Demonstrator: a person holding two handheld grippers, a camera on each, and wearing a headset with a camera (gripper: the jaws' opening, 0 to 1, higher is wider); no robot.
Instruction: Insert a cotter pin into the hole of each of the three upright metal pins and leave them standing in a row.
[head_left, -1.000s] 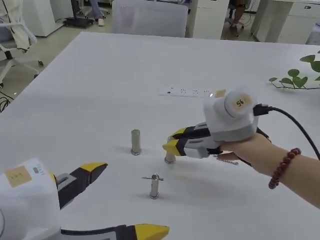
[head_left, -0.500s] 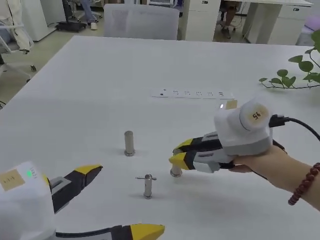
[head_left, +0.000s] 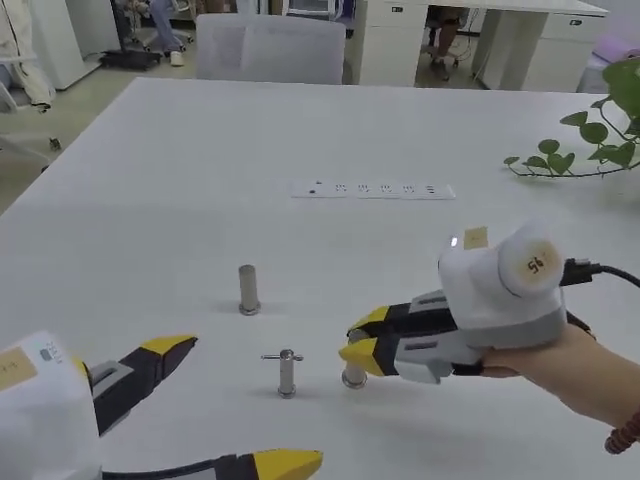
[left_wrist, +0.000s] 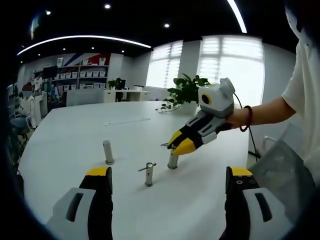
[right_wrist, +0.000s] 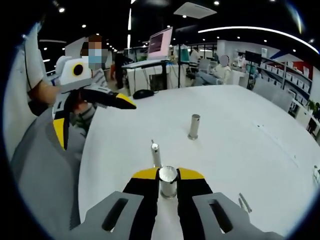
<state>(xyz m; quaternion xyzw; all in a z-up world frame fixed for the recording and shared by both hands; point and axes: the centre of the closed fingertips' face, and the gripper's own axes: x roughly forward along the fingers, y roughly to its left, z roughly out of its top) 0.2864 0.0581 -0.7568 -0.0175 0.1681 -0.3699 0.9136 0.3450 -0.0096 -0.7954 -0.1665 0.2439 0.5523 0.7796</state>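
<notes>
- Right gripper jaws clamp one upright metal pin
- Left gripper gapes wide, holding nothing
- Neighbouring pin carries a cotter pin through its top

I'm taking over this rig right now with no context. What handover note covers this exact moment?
Left gripper: open, holding nothing.
Right gripper: shut on held pin, upright on the table.
Middle pin: cotter pin through it, done.
Far pin: upright, bare.
Left to do: cotter pins for far pin and held pin, which shows none.
</notes>
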